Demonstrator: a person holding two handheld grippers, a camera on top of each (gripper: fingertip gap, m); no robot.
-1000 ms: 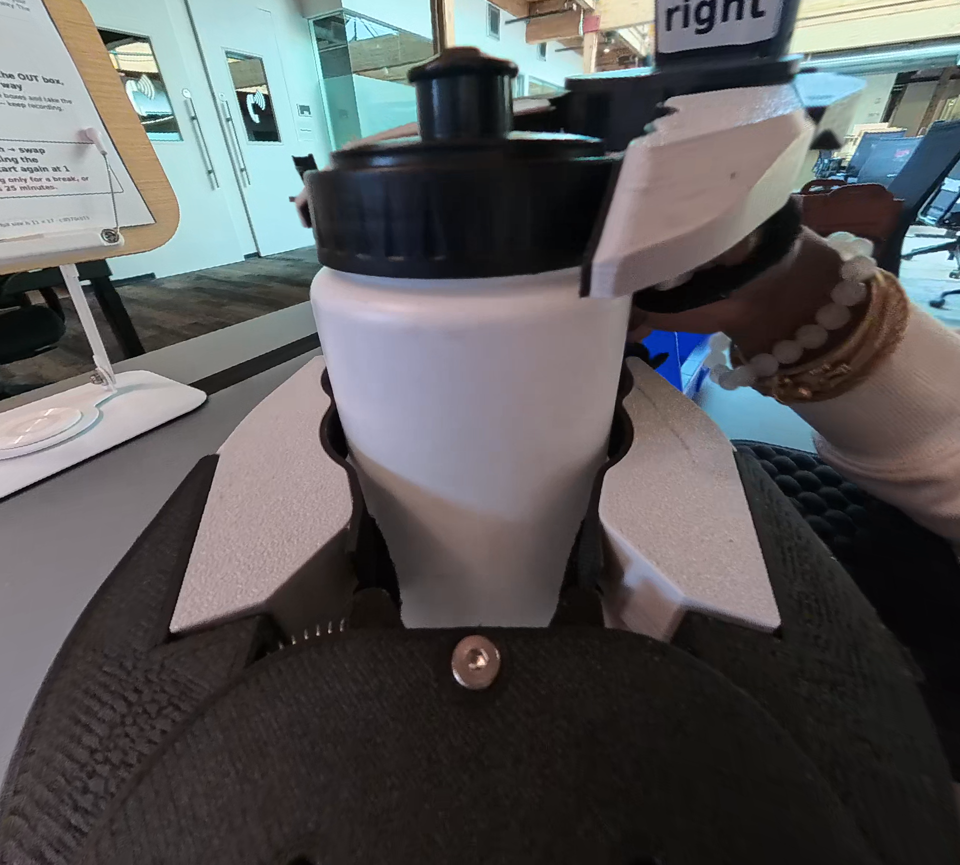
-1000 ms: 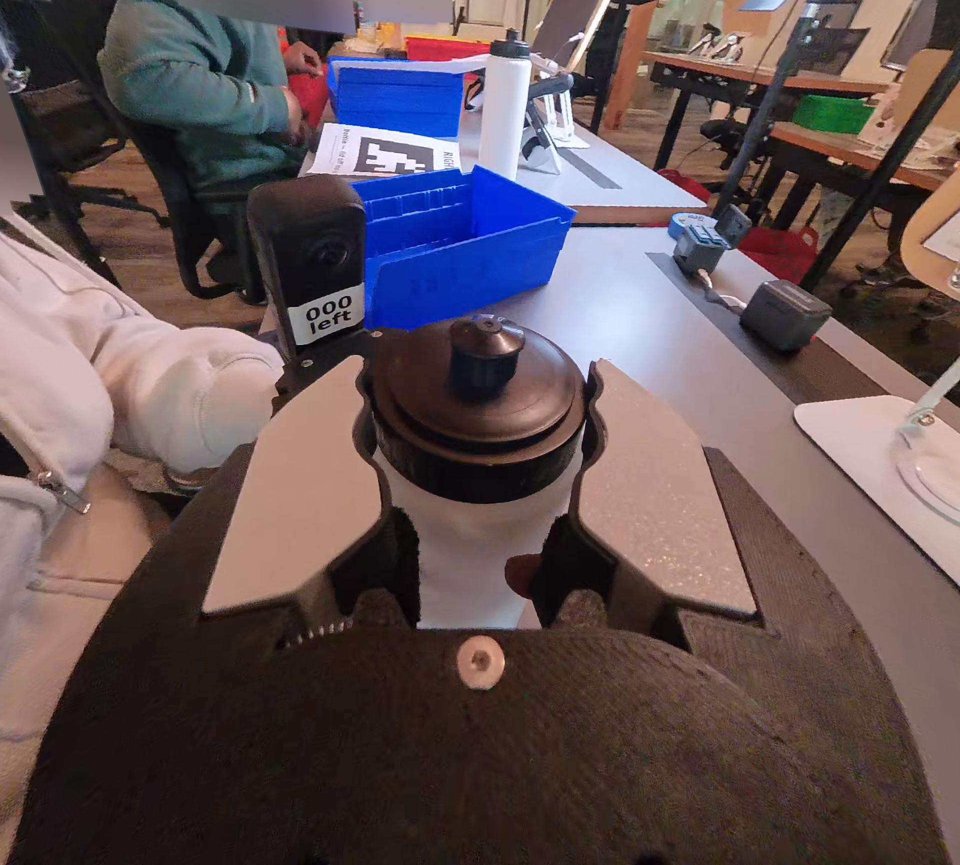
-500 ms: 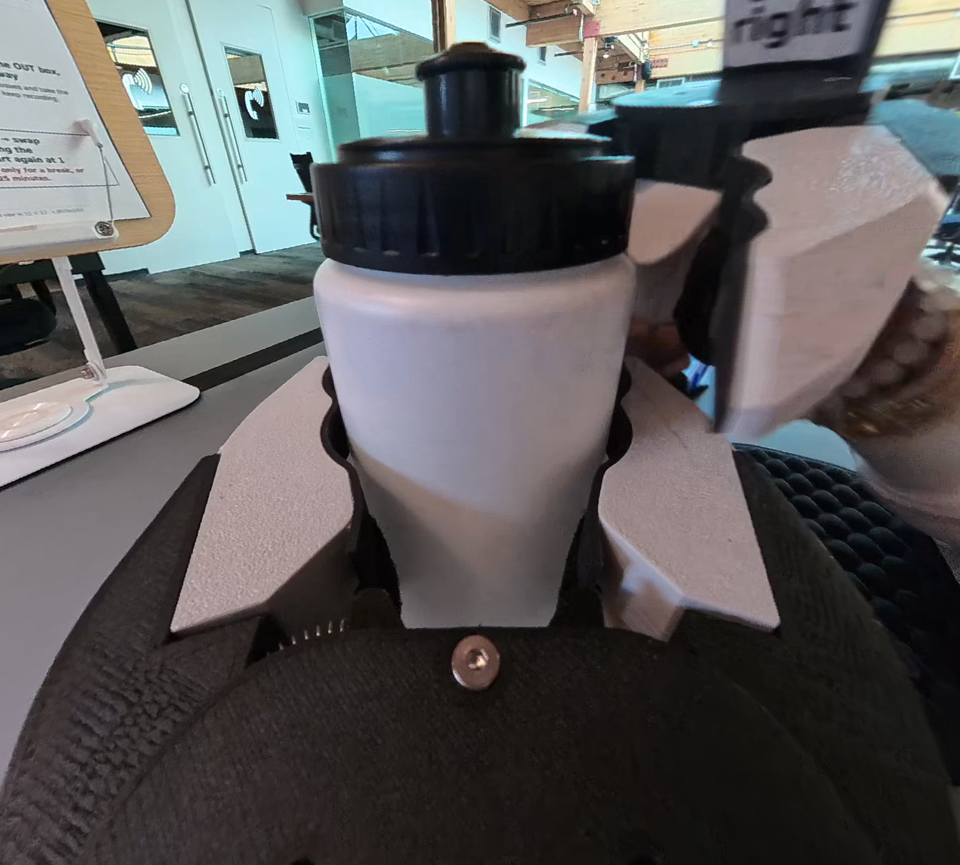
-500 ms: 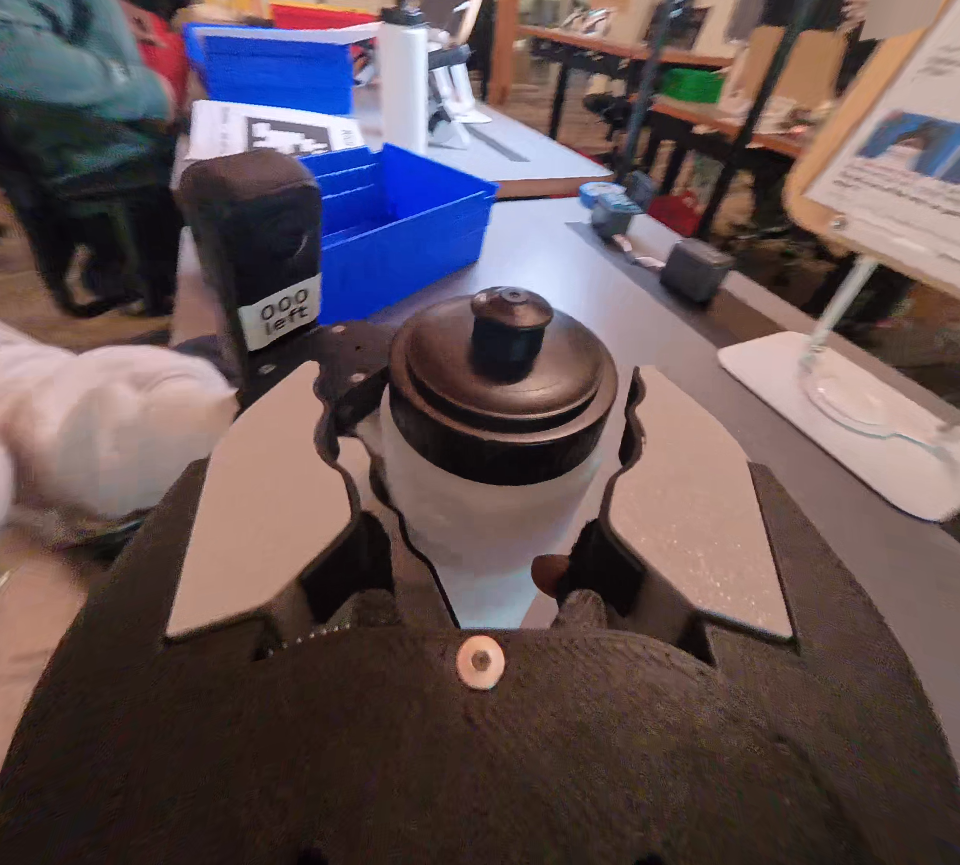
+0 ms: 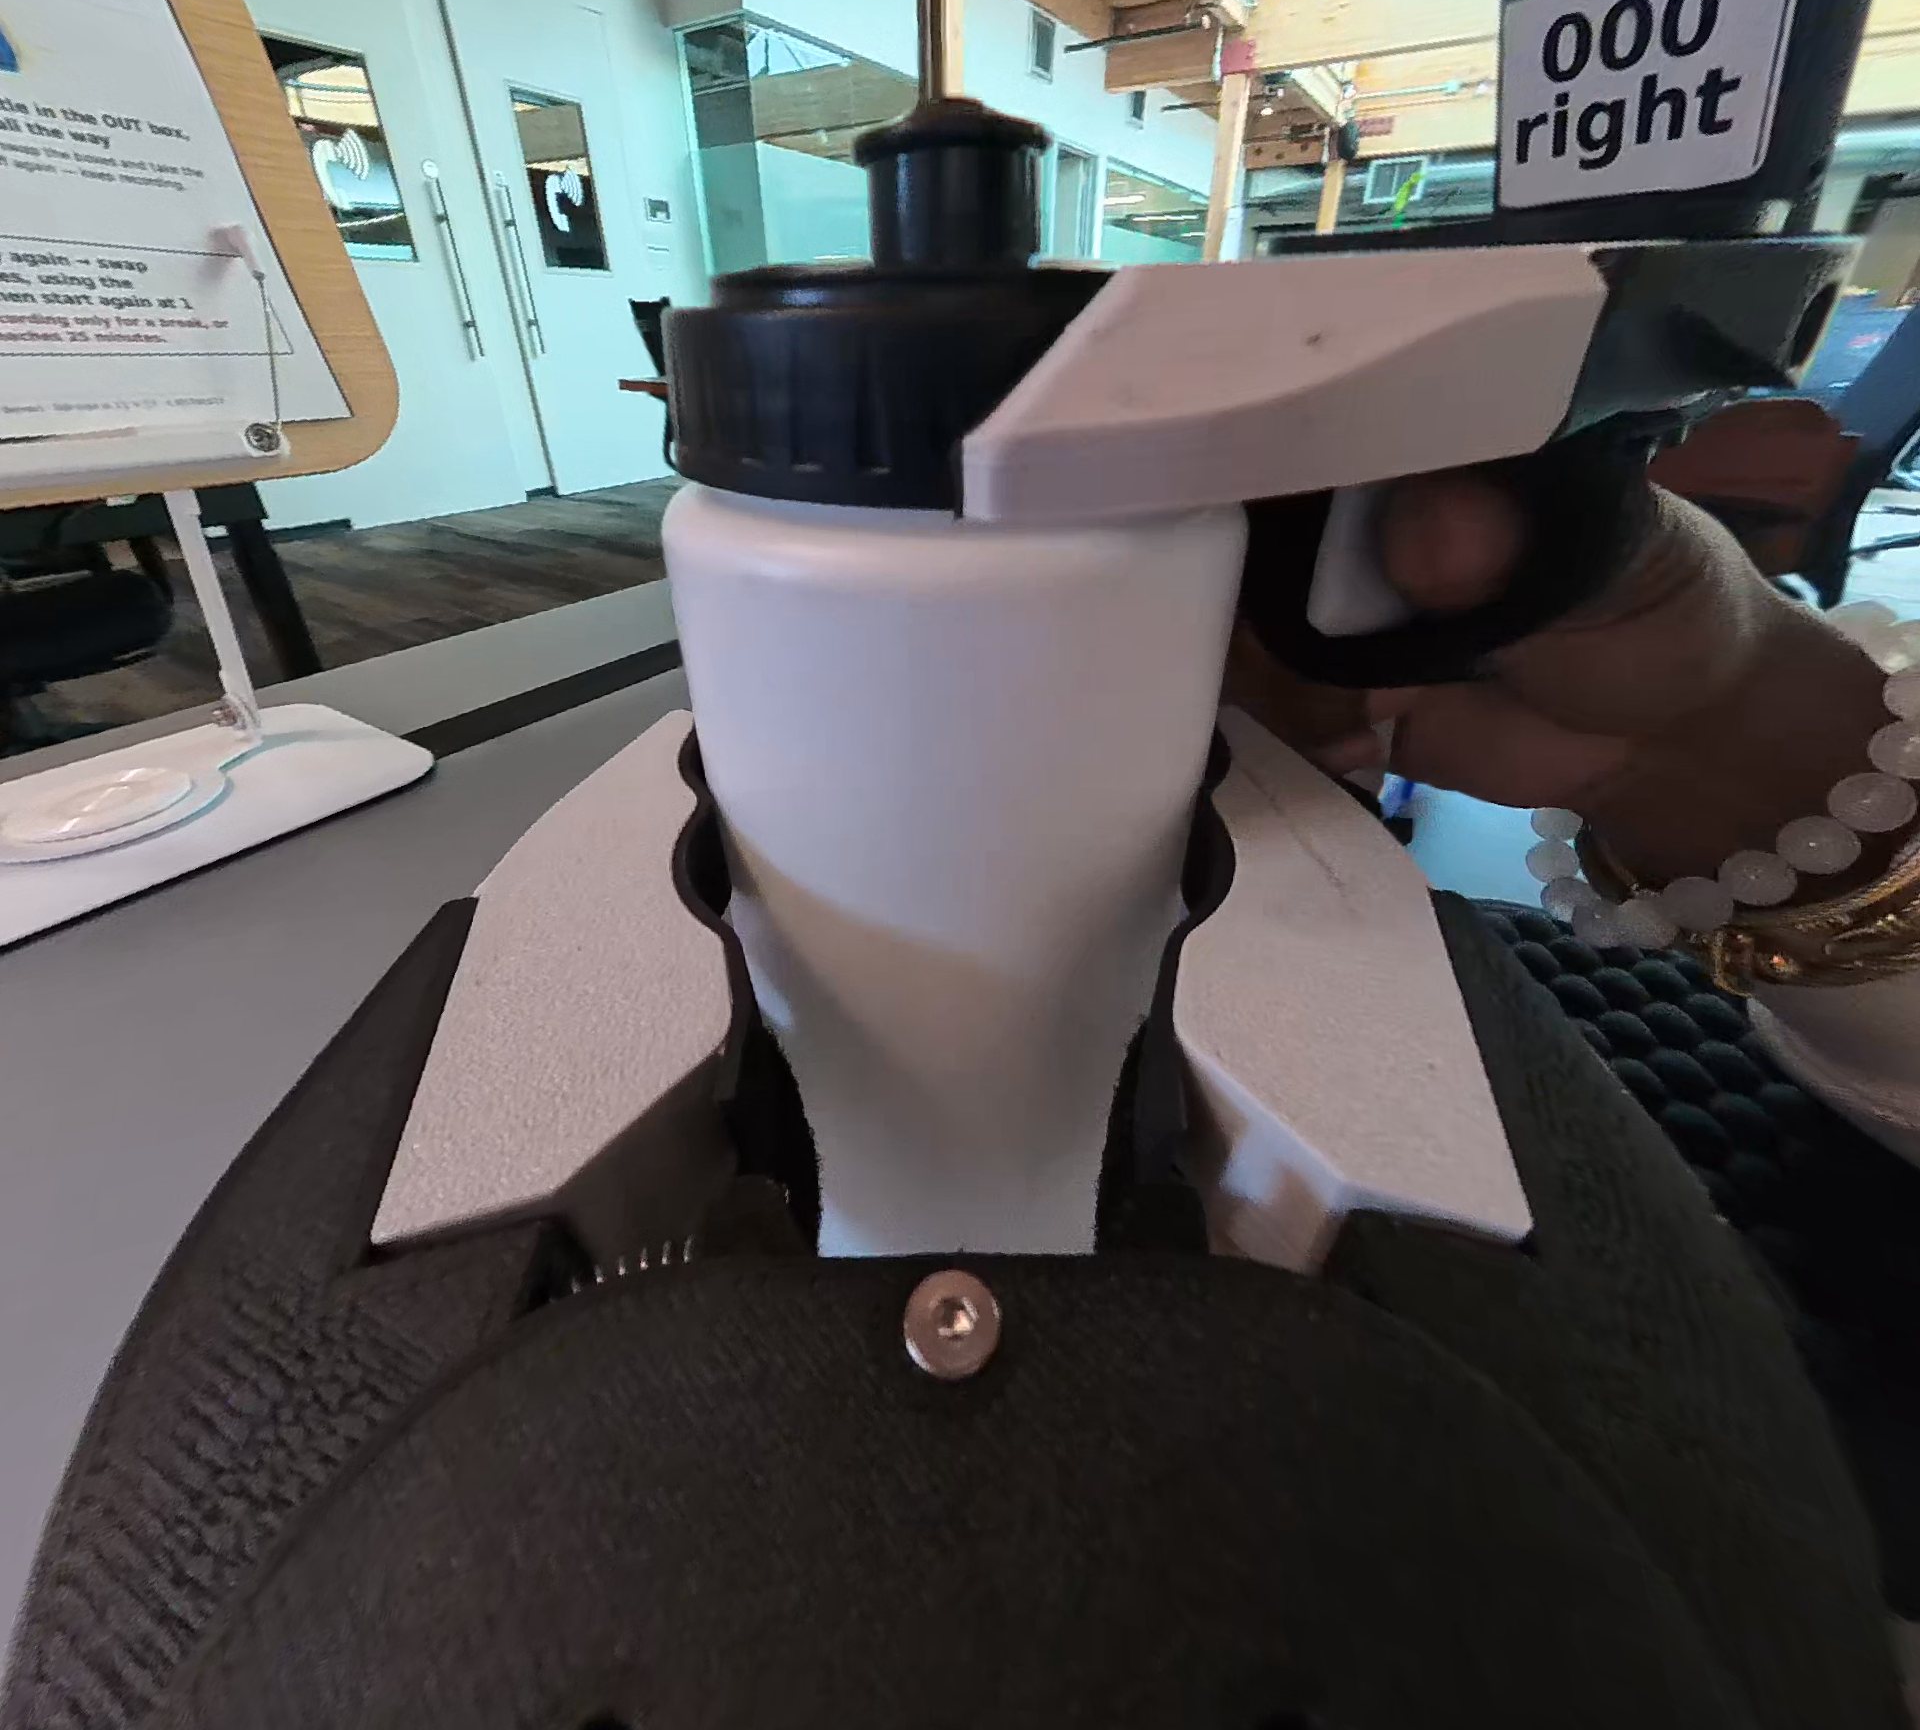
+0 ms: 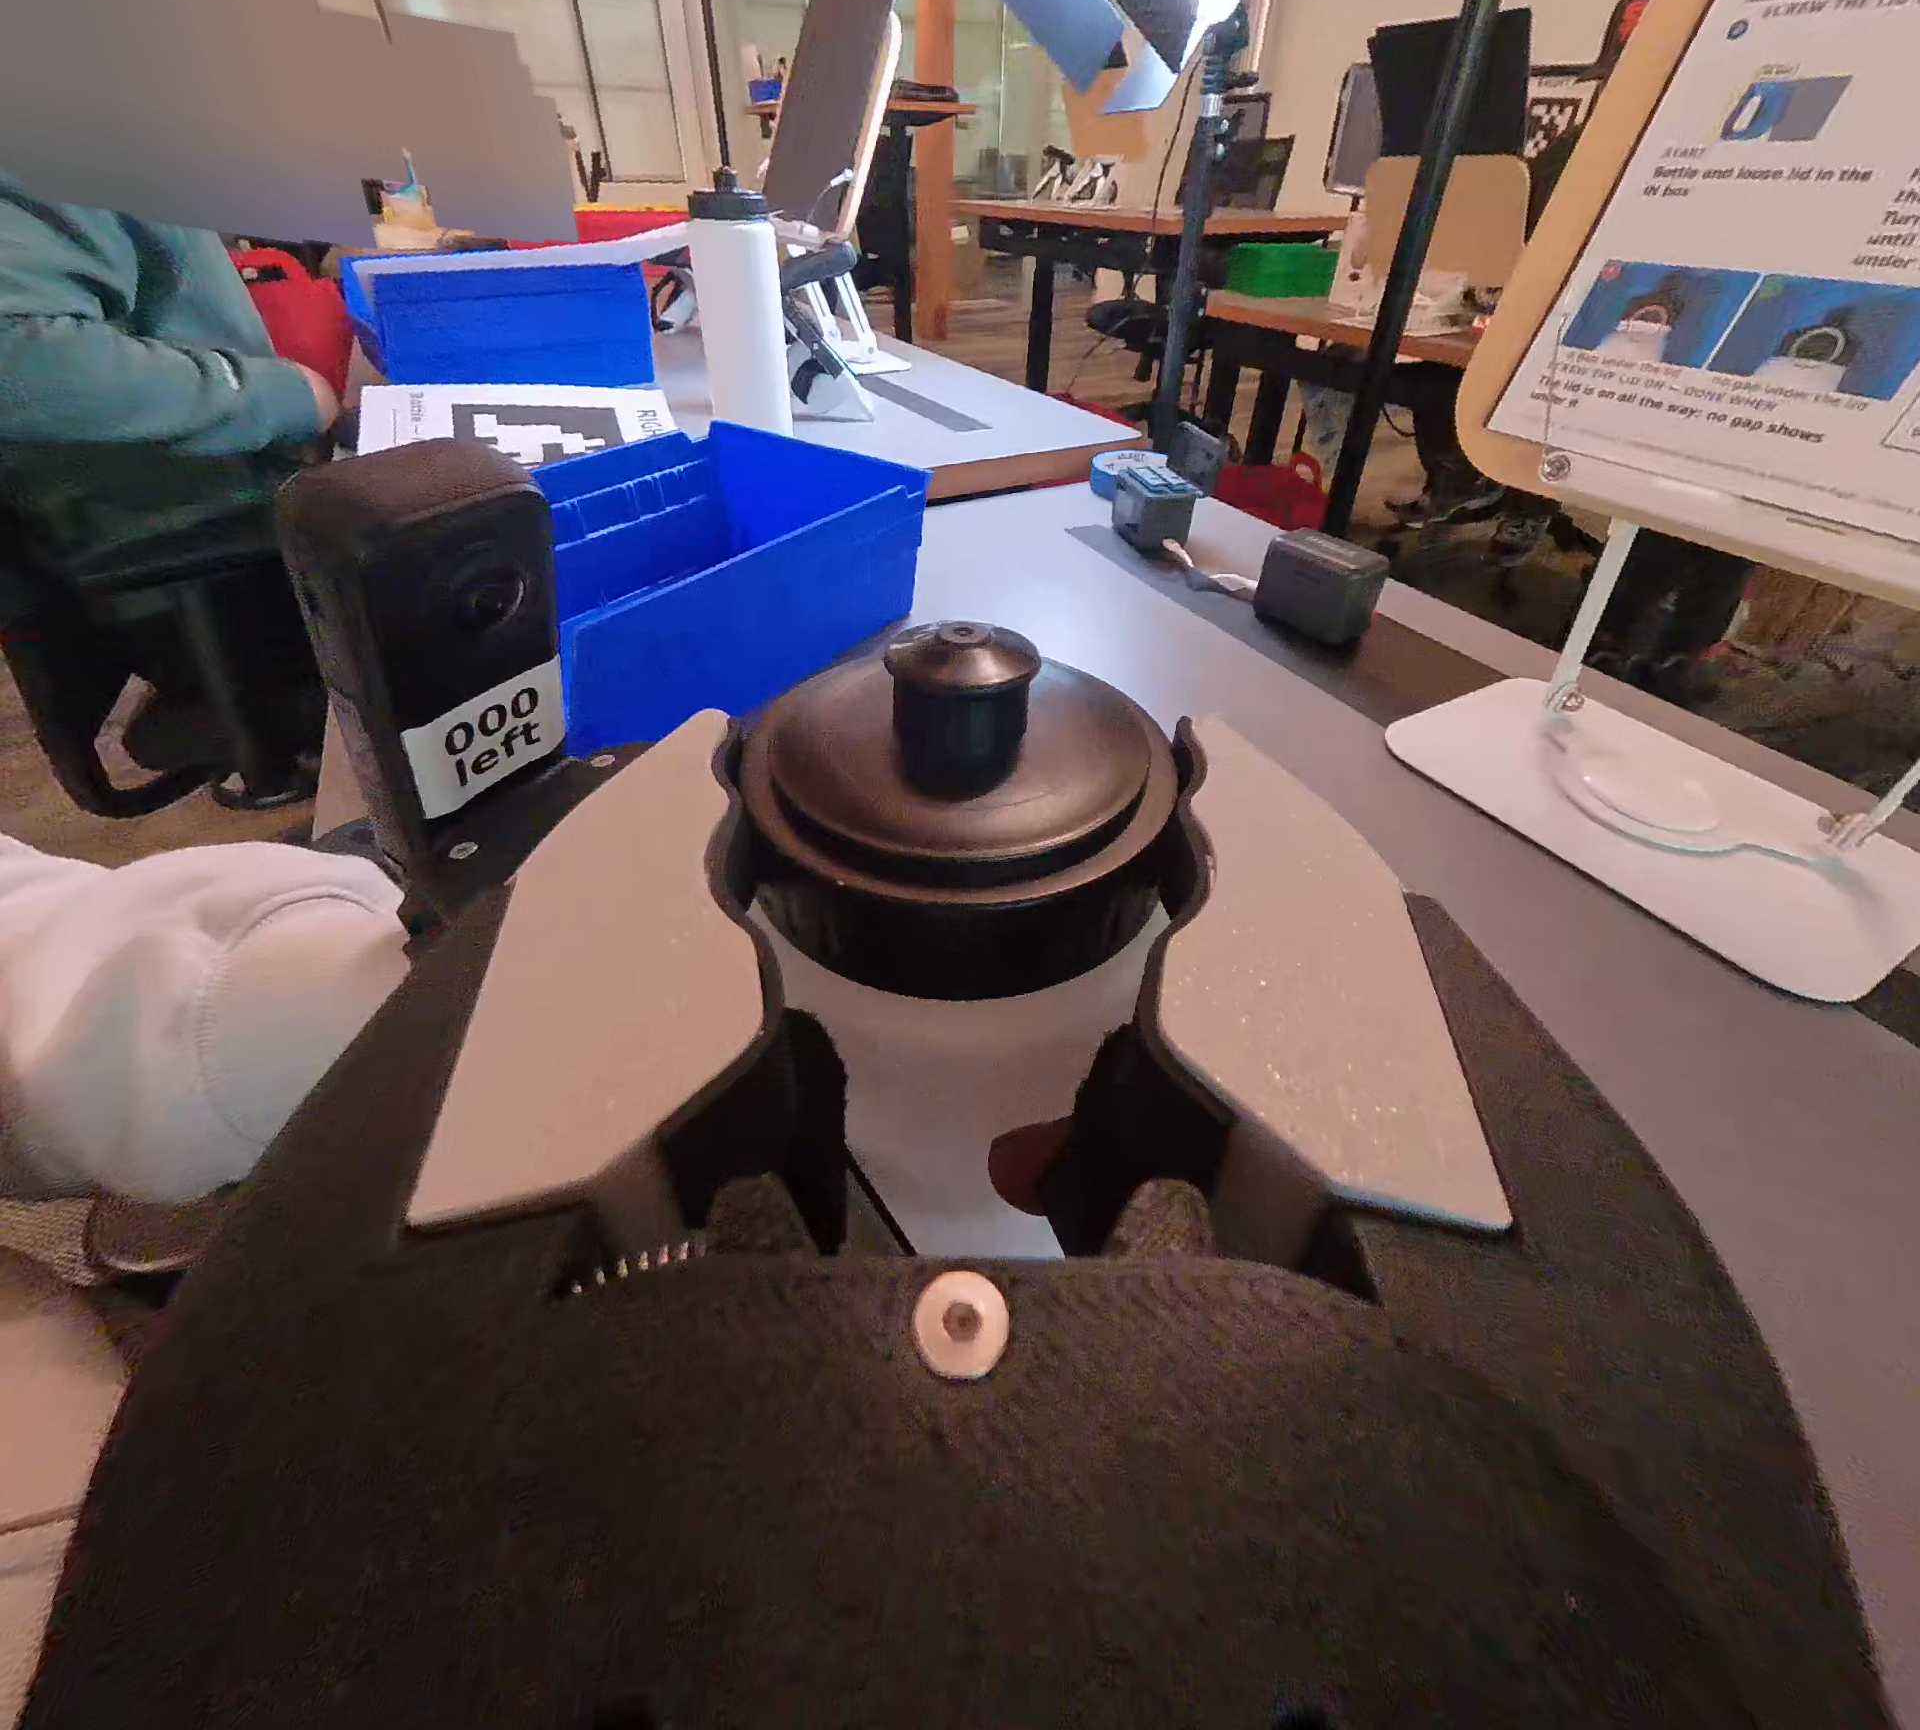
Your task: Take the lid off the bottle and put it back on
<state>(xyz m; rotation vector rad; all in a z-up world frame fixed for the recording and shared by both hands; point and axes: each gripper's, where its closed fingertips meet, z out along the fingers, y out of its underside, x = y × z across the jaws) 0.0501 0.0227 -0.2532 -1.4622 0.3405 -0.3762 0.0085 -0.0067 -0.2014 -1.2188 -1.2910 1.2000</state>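
1. Above grey tabletop [image 6: 1621, 1036]: left claw [image 5: 956, 942] clamps white plastic bottle [image 5: 956, 714] body.
2. Right claw [image 6: 961, 859], from 3 o'clock, closed around ribbed black screw lid [image 6: 961, 849].
3. Lid seated; judged unscrewing or retightening, cannot tell which.

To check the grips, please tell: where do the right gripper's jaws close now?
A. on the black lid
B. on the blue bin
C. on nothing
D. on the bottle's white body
A: the right gripper has its jaws on either side of the lid, while the left gripper clamps the bottle body.
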